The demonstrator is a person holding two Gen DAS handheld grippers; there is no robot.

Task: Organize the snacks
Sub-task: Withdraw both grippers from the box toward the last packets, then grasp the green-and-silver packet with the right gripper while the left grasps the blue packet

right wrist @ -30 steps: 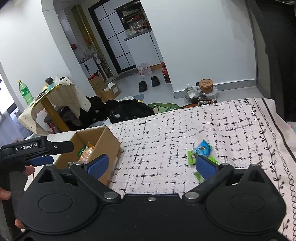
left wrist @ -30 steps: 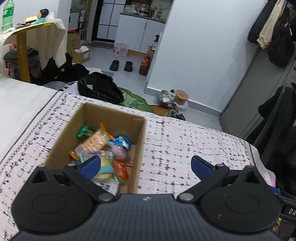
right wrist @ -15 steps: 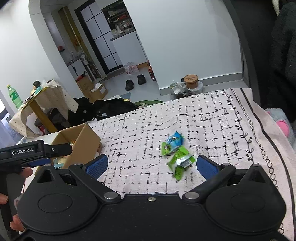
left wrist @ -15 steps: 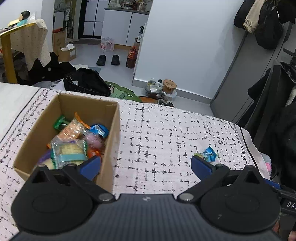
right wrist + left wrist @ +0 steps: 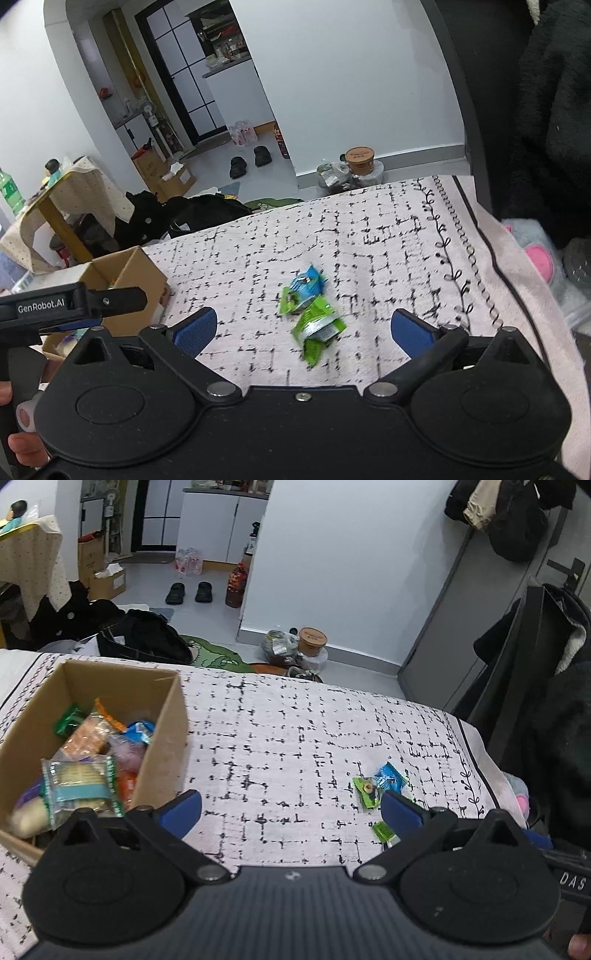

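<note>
Three loose snack packets (image 5: 314,314), one box (image 5: 162,738)

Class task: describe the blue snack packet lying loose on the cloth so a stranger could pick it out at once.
Start at the patterned cloth, then look right of the cardboard box to three loose wrappers. The blue snack packet lies farthest from the camera; the two wrappers beside it are green.

Bearing the goods: a bed-like surface under a pale pink cover (image 5: 280,738) printed with broken black grid lines and edged with a vine border. Sitting at its left side: an open cardboard box (image 5: 166,746) filled with wrapped snacks. Lying loose toward the right, well apart from the box: a blue packet (image 5: 307,283) touching a green packet (image 5: 319,326), with another small green wrapper (image 5: 365,792) beside them.
</note>
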